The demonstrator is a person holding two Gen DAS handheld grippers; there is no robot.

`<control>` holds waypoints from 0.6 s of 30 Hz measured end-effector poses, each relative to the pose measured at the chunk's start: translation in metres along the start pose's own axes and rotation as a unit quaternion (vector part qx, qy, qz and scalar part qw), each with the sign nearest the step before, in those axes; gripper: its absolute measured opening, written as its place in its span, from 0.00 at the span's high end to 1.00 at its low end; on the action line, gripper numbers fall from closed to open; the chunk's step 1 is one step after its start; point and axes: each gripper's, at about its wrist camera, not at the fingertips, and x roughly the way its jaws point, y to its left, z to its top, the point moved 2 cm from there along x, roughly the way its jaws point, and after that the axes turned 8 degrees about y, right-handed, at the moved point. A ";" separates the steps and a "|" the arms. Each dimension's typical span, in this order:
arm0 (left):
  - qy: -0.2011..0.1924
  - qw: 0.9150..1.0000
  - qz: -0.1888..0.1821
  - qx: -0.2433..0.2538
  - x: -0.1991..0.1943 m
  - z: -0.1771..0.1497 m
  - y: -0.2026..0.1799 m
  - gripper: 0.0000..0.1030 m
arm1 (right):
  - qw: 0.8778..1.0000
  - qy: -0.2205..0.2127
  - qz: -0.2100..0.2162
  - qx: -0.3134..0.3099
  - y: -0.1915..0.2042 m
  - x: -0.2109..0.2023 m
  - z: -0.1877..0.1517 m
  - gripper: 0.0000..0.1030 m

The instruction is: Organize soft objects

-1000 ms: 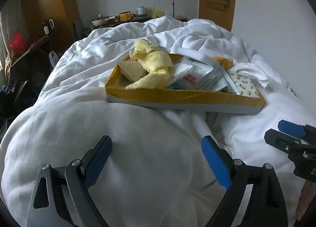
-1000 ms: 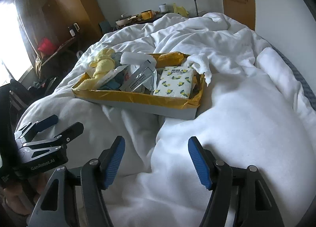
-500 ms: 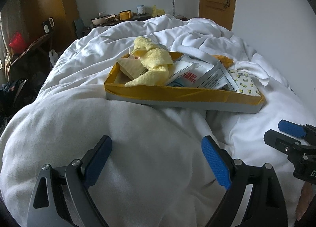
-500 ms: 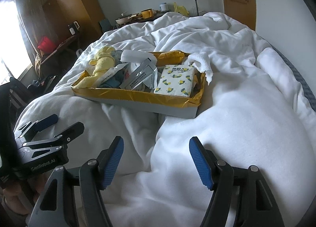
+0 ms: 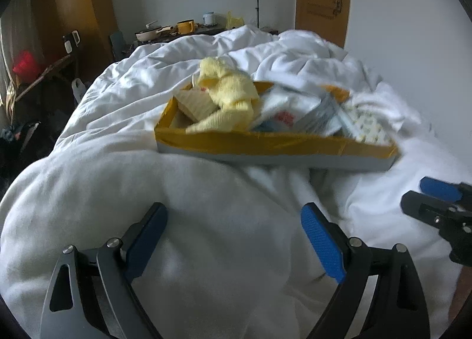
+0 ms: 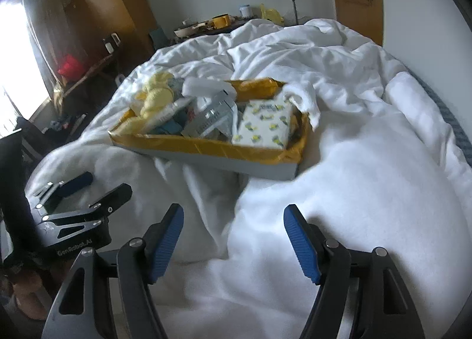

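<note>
Tray (image 6: pixel 206 147): I see it full of soft things, yellow cloth (image 5: pixel 230 102) on top.
Left gripper (image 5: pixel 233 238): wide apart, empty.
Right gripper (image 6: pixel 233 244): apart, empty.
Left to do: I think nearly everything.

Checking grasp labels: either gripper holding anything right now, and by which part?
Nothing held. Left gripper and right gripper are both open over the duvet, short of the tray.
</note>
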 end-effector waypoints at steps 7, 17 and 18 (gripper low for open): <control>-0.049 0.999 0.007 0.021 -0.027 0.062 0.014 0.11 | 0.998 -0.042 0.015 -0.034 0.001 -0.021 0.056 0.28; -0.015 0.996 -0.029 -0.080 0.035 0.069 0.059 0.11 | 0.997 -0.069 0.039 -0.021 -0.016 0.013 0.059 0.25; -0.015 0.995 -0.034 -0.092 0.036 0.068 0.062 0.11 | 0.996 -0.070 0.041 -0.024 -0.013 0.014 0.057 0.25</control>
